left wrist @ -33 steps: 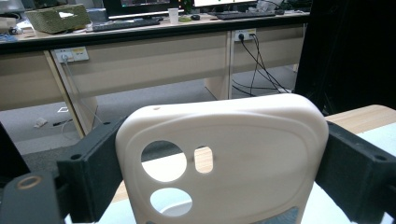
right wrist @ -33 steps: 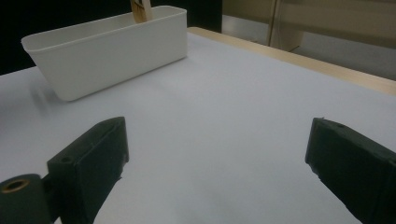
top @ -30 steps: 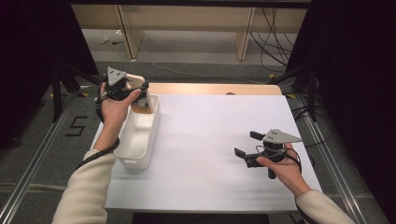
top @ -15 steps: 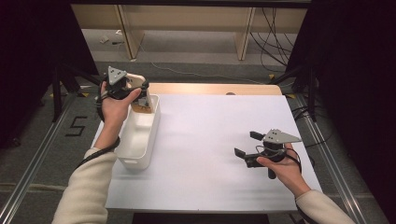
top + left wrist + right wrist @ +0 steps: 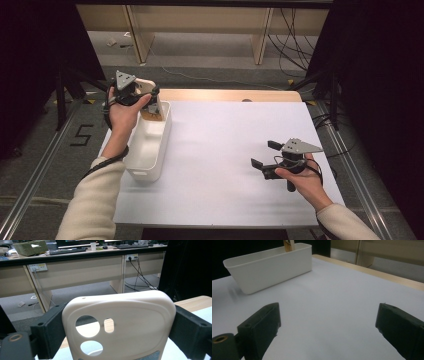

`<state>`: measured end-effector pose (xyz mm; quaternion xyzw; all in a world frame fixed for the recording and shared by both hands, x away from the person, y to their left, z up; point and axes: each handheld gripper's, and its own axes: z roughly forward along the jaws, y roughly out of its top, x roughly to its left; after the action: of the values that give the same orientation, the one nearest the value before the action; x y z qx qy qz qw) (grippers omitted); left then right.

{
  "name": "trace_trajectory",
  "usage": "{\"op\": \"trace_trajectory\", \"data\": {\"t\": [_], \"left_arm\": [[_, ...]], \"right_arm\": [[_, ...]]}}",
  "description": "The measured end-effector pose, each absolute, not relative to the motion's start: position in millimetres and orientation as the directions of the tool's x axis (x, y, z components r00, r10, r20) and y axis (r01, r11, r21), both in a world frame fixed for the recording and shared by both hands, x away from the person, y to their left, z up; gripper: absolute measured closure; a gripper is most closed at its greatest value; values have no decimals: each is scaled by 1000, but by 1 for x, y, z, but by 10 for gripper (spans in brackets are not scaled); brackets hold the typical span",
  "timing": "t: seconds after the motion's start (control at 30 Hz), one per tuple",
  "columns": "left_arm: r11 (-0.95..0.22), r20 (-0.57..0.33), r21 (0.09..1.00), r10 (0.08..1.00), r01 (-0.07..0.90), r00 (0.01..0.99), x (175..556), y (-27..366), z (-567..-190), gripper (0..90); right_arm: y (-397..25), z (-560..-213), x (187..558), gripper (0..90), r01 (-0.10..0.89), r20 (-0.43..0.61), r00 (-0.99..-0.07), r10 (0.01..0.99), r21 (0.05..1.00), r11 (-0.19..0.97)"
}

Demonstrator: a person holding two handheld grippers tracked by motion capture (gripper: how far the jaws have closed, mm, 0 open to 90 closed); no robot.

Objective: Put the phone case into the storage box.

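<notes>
A cream phone case (image 5: 130, 315) with round camera cut-outs stands upright between the jaws of my left gripper (image 5: 150, 99), which is shut on its two side edges. In the high view the case (image 5: 144, 85) hangs over the far end of a white bin (image 5: 159, 150) at the table's left. Its lower part reaches down into the bin. My right gripper (image 5: 264, 154) hovers low over the white table (image 5: 220, 140) at the right, open, with nothing between its jaws. From the right gripper view the bin (image 5: 269, 267) lies ahead and to the left.
A wooden strip (image 5: 225, 95) runs along the table's far edge. Beyond it are a floor with cables (image 5: 290, 45) and wooden desk legs. Dark curtains stand on both sides, and metal rails flank the table.
</notes>
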<state>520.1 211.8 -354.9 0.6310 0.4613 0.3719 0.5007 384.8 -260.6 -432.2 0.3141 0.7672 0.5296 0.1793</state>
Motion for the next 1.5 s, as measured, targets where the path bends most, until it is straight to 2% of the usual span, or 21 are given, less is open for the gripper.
{"op": "trace_trajectory", "data": {"t": [1.5], "left_arm": [[-95, 25, 971, 953, 218, 303, 533, 206, -352, 100]], "right_arm": [[-260, -433, 385, 72, 292, 58, -739, 672, 925, 241]]}}
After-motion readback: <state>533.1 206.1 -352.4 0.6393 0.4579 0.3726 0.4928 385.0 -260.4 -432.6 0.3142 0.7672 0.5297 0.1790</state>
